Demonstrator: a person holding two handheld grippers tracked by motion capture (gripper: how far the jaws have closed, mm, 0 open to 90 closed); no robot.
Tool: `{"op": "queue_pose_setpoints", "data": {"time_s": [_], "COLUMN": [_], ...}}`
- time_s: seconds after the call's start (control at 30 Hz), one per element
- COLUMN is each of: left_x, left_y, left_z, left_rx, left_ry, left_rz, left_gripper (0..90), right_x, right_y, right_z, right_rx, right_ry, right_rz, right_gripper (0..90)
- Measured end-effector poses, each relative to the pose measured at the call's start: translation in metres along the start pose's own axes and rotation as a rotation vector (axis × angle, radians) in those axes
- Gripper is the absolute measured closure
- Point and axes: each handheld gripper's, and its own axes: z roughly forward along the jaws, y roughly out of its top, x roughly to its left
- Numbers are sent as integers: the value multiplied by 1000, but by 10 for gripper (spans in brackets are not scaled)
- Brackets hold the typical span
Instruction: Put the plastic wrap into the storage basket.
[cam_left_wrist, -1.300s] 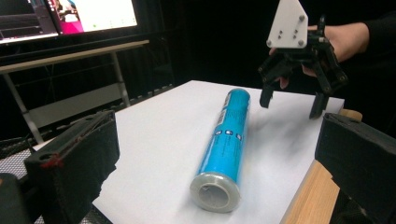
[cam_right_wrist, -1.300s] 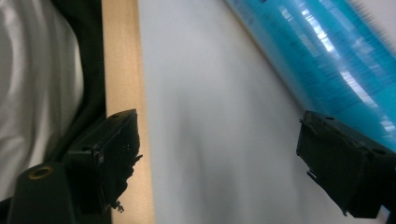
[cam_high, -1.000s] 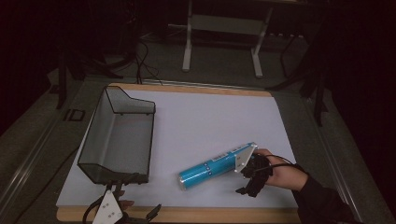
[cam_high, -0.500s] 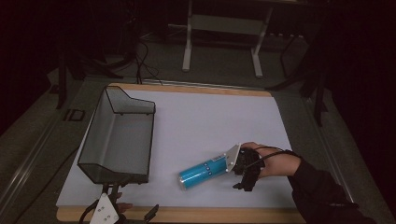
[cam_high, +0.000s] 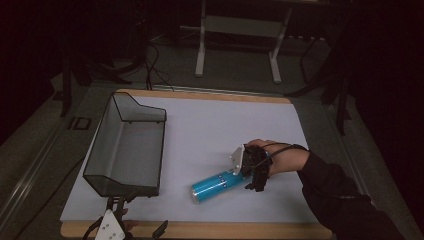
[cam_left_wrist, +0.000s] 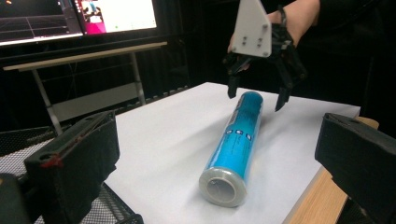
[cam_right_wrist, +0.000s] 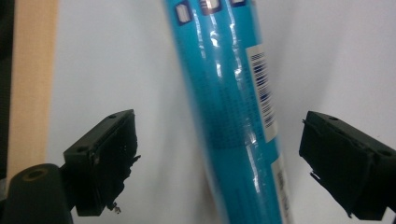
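- White surface (cam_high: 215, 125) under dim light, dark room beyond.
- Right tongs (cam_high: 252, 175) spread wide, straddling the far end of the blue tube (cam_high: 216, 185) without touching it.
- Blue tube lying on its side near the surface's front edge, capped end toward the left tongs (cam_high: 125, 227).
- Left tongs spread open, low at the front edge, just before the wire-mesh basket (cam_high: 100, 150).

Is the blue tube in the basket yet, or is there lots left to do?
Not yet. The blue tube lies on its side on the white table, outside the wire basket. In hand: the right claw is open, straddling one end of the tube without gripping it. The left claw waits open near the basket. Left, probably: grip, lift, carry it over.
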Motion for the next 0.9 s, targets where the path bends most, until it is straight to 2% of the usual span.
{"op": "queue_pose_setpoints", "data": {"time_s": [0.1, 0.13, 0.27, 0.33, 0.4, 0.5, 0.53, 0.63, 0.7, 0.77, 0.9], "left_x": [0, 0, 1, 1, 1, 1, 1, 1, 1, 1, 0], "left_y": [0, 0, -1, -1, -1, -1, -1, -1, -1, -1, -1], "left_z": [0, -1, -1, -1, 0, 0, 0, 0, 0, 0, 0], "left_rx": [4, 3, 3, 4, 5, 5, 5, 4, 5, 5, 7], "left_ry": [-1, -1, -2, -2, -3, -6, -6, -8, -10, -11, -17], "left_rz": [1, 1, -3, -4, -4, -3, -3, -4, -4, -3, 0], "left_gripper": [6, 7, 6, 6, 7, 7, 7, 6, 6, 7, 7], "right_x": [-7, -11, -14, -16, -15, -16, -16, -16, -16, -14, -14], "right_y": [5, 8, 10, 15, 18, 20, 22, 25, 27, 28, 30], "right_z": [7, 13, 19, 26, 35, 38, 45, 54, 58, 62, 69], "right_rx": [-1, 1, 2, 33, 68, 74, 82, 96, 108, 109, 129], "right_ry": [15, 37, 54, 87, 76, 79, 103, 93, 102, 89, 101], "right_rz": [-7, -5, -21, -29, -71, -73, -78, -94, -99, -119, -134], "right_gripper": [112, 112, 118, 117, 112, 112, 112, 111, 111, 112, 123]}}
